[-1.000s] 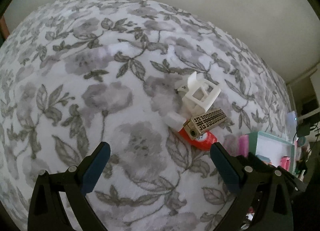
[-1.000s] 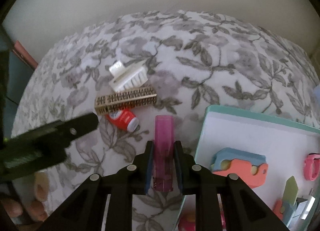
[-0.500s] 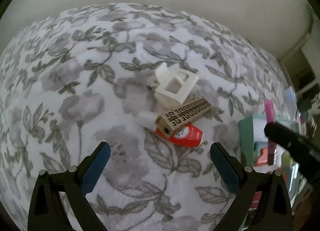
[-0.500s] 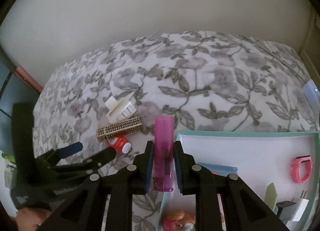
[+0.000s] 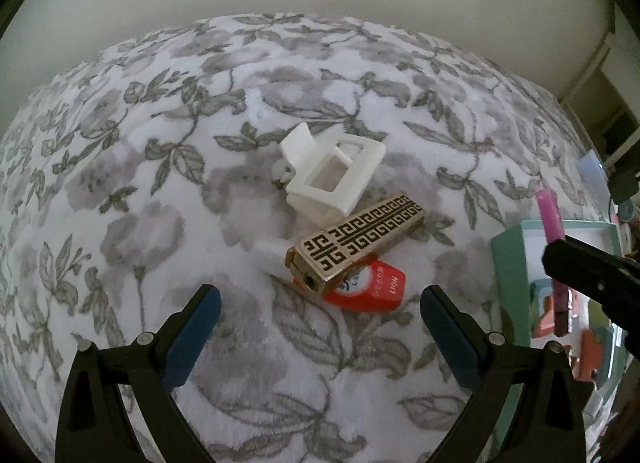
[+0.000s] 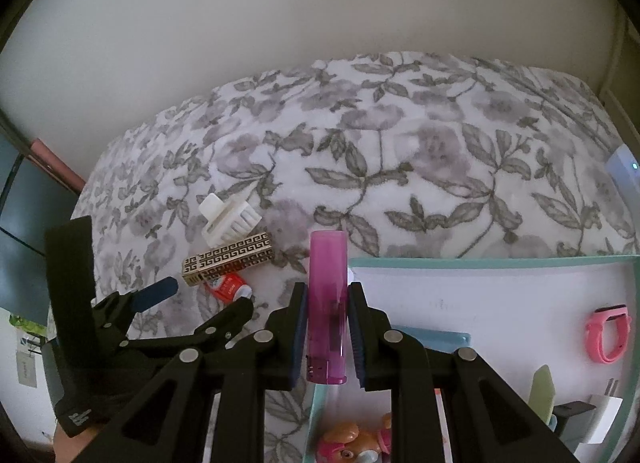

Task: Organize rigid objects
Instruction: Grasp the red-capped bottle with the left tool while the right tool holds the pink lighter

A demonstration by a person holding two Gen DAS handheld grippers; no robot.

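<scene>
The right gripper [image 6: 327, 327] is clamped on a translucent pink lighter [image 6: 326, 303], which stands up between its pads over the near-left corner of the teal-rimmed tray [image 6: 480, 262]. That tray, ahead and to this gripper's right, already holds a pink band [image 6: 608, 333], a blue block and other small pieces, so the step in hand looks like carrying the lighter in to join them. The next move probably calls for bringing the lighter over a bare white stretch of the tray floor, lowering it and letting the pads part.

The left gripper [image 5: 320, 319] has its jaws wide apart and holds nothing. It hangs above the flowered bedspread [image 5: 160, 223], with a small heap just ahead of its fingertips: a gold box with a black key pattern [image 5: 354, 241] lying across a red tube [image 5: 372, 283], and a white hair clip [image 5: 332, 175] touching the box's far side. A grasp there likely needs the jaws lowered around the gold box, the topmost piece.
</scene>
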